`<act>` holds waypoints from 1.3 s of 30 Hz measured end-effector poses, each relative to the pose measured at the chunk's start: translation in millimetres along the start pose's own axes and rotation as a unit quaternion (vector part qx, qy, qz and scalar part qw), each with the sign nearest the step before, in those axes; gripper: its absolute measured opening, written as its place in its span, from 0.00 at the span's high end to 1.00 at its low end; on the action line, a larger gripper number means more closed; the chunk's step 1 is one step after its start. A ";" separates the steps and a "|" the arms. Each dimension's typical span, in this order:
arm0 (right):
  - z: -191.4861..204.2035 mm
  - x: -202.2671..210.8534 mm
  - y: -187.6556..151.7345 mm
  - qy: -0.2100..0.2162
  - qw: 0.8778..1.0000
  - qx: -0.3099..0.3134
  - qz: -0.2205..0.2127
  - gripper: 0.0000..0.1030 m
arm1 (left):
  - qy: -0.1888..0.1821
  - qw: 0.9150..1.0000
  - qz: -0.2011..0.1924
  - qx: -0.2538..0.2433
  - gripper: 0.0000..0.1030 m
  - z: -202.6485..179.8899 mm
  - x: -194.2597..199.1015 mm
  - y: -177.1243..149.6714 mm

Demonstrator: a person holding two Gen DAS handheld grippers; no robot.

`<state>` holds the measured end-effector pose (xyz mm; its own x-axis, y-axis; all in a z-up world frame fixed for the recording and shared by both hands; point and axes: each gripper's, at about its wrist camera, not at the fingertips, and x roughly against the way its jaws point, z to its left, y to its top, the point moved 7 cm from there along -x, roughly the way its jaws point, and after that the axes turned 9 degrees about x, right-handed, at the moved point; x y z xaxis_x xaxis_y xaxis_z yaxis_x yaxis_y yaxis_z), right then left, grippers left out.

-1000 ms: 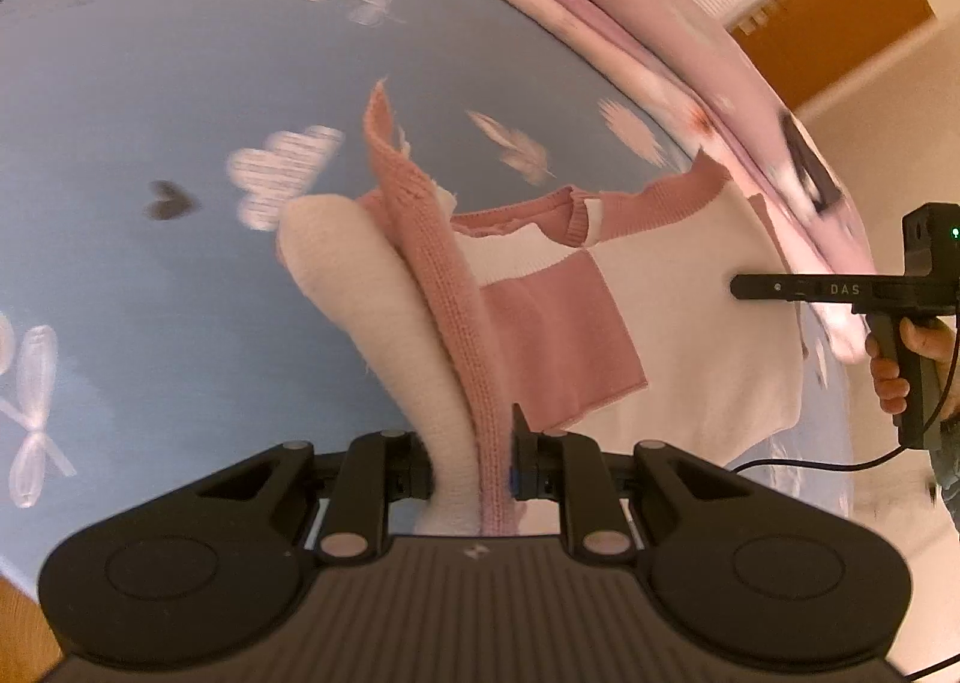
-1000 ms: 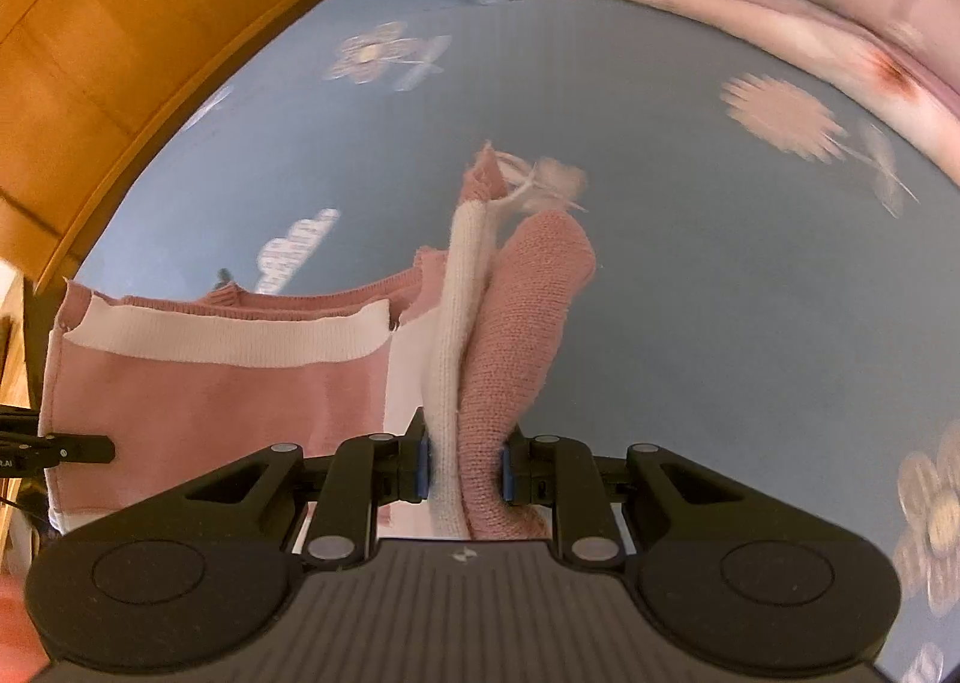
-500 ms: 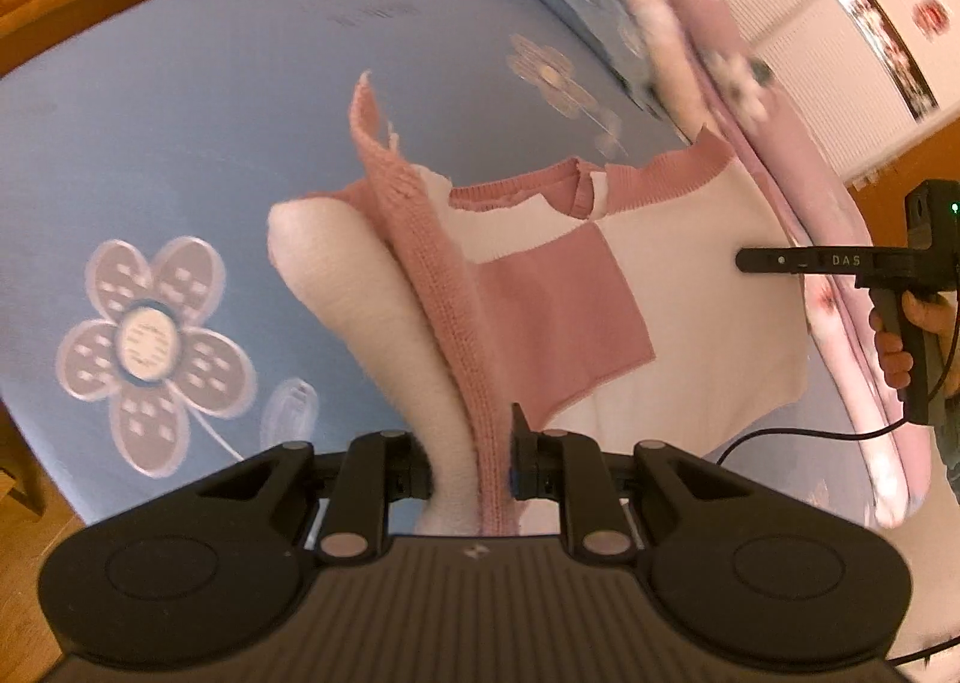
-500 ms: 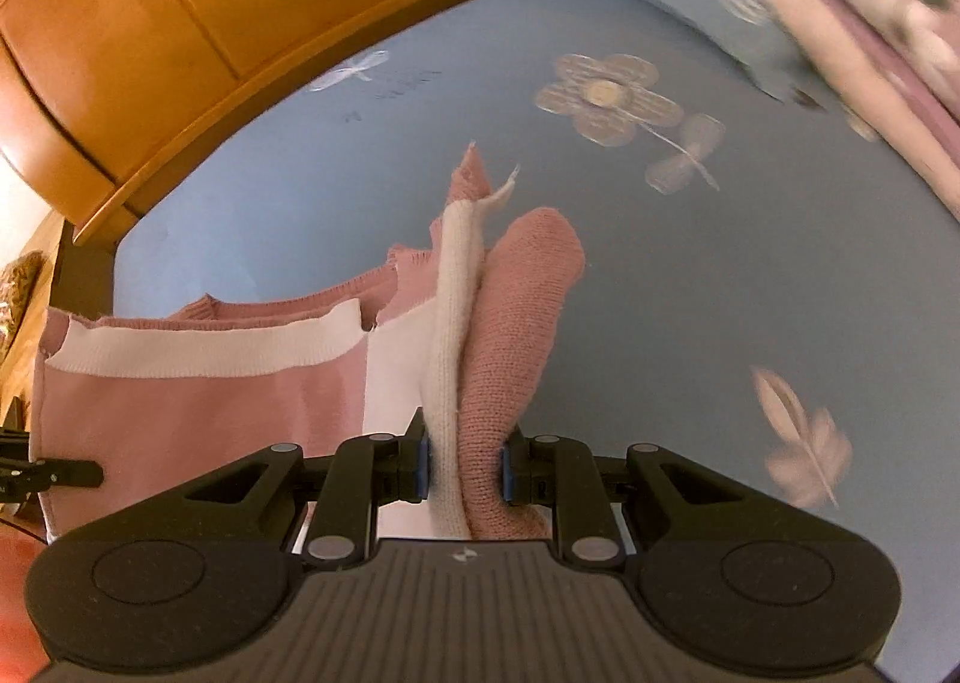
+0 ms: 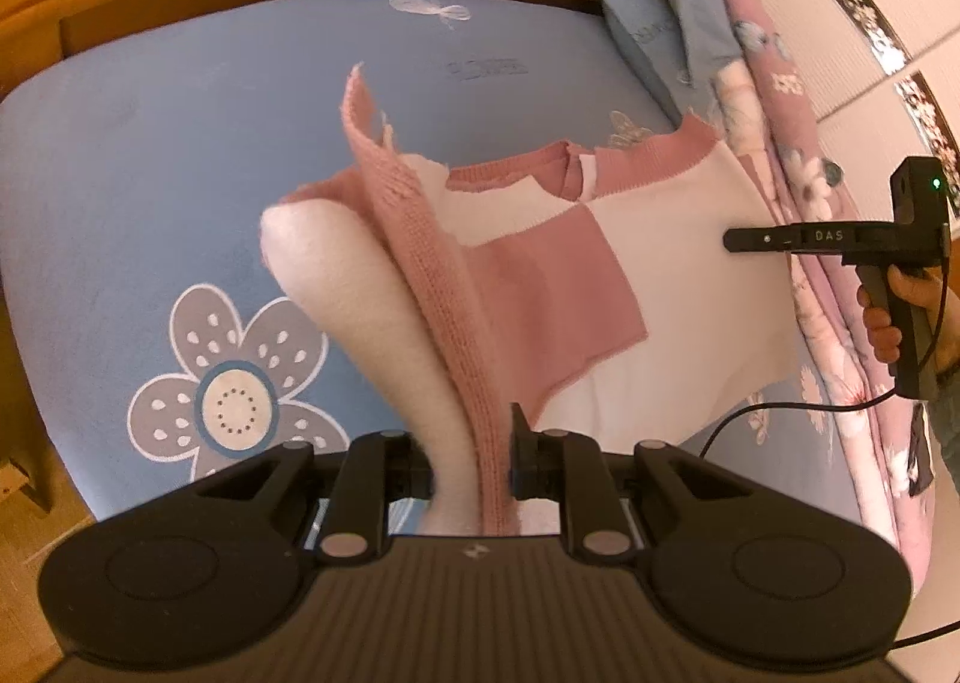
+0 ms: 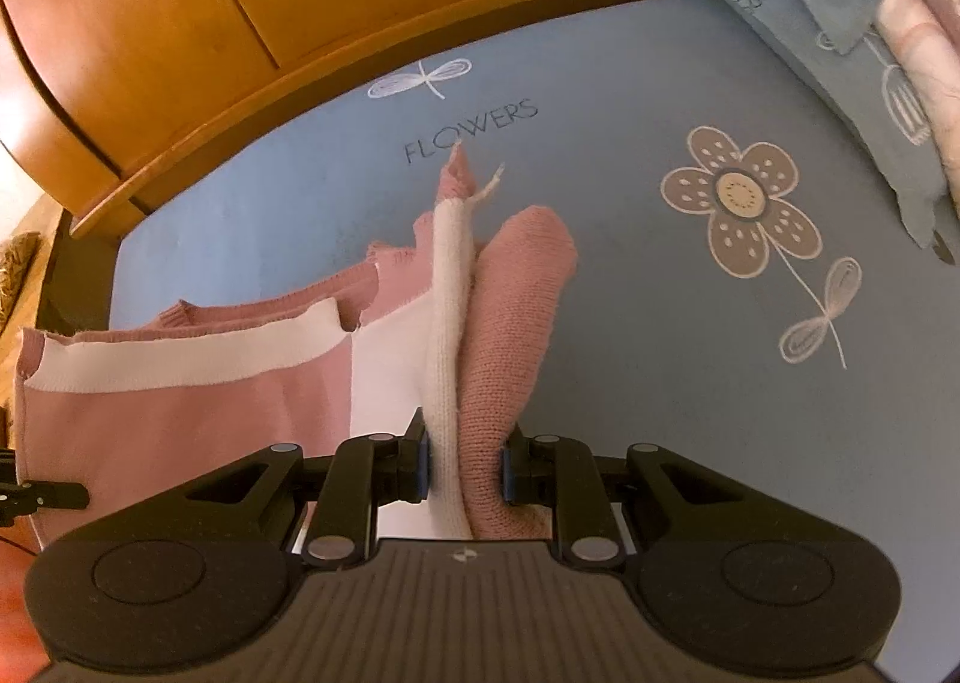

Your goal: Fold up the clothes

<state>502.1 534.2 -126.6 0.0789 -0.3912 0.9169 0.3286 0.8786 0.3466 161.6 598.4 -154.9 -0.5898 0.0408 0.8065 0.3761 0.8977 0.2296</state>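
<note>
1. Surface: a bed with a blue sheet (image 6: 690, 383), printed with grey-and-white flowers, dragonfly outlines and the word "FLOWERS".
2. Wooden headboard (image 6: 252, 11) in orange-brown panels runs along the far edge of the bed; a lower wood frame edges the sheet in the left wrist view.
3. Blue pillow (image 5: 654, 29) sits at the far right corner, and a pink floral quilt (image 5: 834, 335) is bunched along the right side of the bed.
4. White wall with a dark patterned strip (image 5: 858, 5) shows behind the quilt.
5. Sweater (image 5: 678, 275), pink and white knit, hangs stretched between the two grippers above the sheet; whether its lower part touches the sheet is unclear.
6. Left gripper (image 5: 471, 473): fingers clamped on a bunched white-and-pink edge of the sweater.
7. Right gripper (image 6: 462, 470): fingers clamped on a white ribbed edge and a pink fold.
8. The right gripper's handle is also seen from the left wrist view, held by a hand (image 5: 882, 317), cable trailing below.
</note>
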 end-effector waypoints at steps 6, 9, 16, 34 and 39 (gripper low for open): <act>-7.6 -36.0 -1.0 0.003 1.000 0.000 0.028 0.77 | 0.023 0.999 0.005 0.035 0.83 32.9 -17.8 3.0; -20.1 -55.9 -6.2 -0.012 0.999 -0.006 0.038 0.76 | 0.038 0.998 0.009 0.047 0.83 50.8 -27.9 2.0; -48.2 -102.2 -25.0 -0.030 0.997 -0.023 0.060 0.76 | 0.065 0.995 0.022 0.073 0.82 87.7 -57.7 -2.6; -70.4 -113.0 -46.5 -0.059 0.995 -0.067 0.034 0.37 | 0.084 0.994 0.014 0.072 0.57 111.1 -56.8 -2.5; -65.7 -55.1 -48.6 -0.087 0.993 -0.076 -0.030 0.33 | 0.067 0.998 -0.017 0.008 0.52 89.5 -19.5 3.3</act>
<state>543.6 495.0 -206.9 -0.1050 -0.3775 0.9200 0.4666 0.7983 0.3808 110.4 639.8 -218.6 -0.5013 -0.0479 0.8640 0.3459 0.9042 0.2508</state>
